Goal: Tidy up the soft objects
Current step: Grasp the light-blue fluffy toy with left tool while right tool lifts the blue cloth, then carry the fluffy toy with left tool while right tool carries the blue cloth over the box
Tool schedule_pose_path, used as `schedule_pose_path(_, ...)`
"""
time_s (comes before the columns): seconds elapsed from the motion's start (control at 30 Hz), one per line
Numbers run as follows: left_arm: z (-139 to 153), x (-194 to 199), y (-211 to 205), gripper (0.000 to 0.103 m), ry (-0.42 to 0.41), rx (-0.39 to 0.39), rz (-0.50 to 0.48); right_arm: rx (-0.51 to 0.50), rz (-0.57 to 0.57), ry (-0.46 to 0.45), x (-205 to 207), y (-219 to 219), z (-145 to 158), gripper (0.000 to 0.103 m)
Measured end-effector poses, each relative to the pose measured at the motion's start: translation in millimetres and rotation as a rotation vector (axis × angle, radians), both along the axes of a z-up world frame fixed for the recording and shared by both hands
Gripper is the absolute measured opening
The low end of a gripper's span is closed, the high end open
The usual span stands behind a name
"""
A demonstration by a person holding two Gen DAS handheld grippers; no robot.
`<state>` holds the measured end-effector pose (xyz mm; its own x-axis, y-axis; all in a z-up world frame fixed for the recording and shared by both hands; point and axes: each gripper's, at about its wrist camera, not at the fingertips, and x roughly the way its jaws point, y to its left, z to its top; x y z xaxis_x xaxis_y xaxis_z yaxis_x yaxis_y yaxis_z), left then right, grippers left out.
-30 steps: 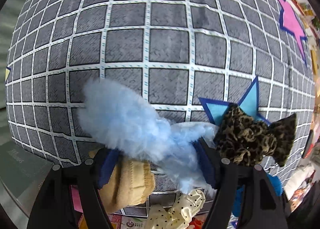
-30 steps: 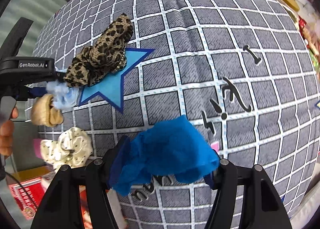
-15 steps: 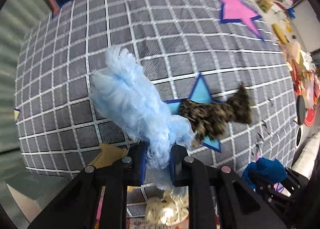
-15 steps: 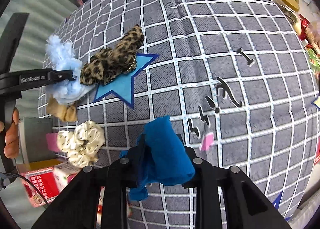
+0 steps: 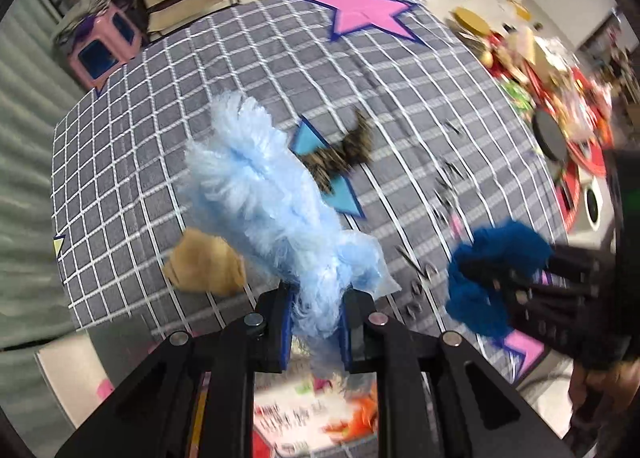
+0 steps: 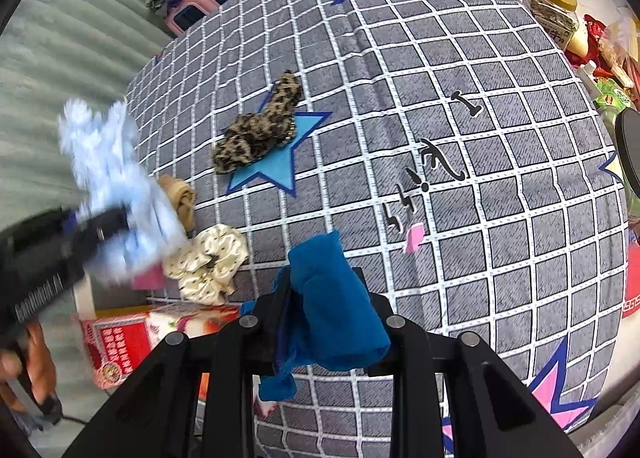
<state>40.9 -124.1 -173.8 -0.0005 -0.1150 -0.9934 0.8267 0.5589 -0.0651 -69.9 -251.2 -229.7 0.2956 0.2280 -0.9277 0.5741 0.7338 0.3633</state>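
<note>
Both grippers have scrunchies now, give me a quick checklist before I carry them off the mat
1. Left gripper shut on the fluffy light blue scrunchie: ok.
2. Right gripper shut on the dark blue scrunchie: ok.
3. Both scrunchies lifted off the checkered mat: ok.
4. Grippers apart, not tangled: ok.
5. Drop-off container in view: cannot tell.
6. Mat emptied: not ok; leopard scrunchie, cream dotted scrunchie and tan scrunchie remain.

Left tongs (image 5: 316,324) matte black with angular struts, blue pads (image 5: 286,328) inside the fingers, round silver screws, white lettering along the body, bare skin-toned hand (image 6: 38,368) on the handle
</note>
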Motion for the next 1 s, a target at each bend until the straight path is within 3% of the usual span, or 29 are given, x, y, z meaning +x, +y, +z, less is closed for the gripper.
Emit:
schedule_pose_path(0.3,21,-76,33,0.02,0.0,-0.043,-0.197,-0.021,0.045,0.027,-36,49,16,0.028)
schedule_pose_path(0.6,43,-122,110,0.02,0.0,-0.077,-0.337,-0.015,0.015,0.062,-74,136,33,0.028)
schedule_pose_path(0.8,61,-122,162,0.02,-0.051,-0.097,-0.349,-0.02,0.026,0.049,-73,191,50,0.028)
schedule_pose_path(1.0,74,-103,210,0.02,-0.106,-0.115,-0.279,-0.067,0.094,0.014,-51,236,75,0.028)
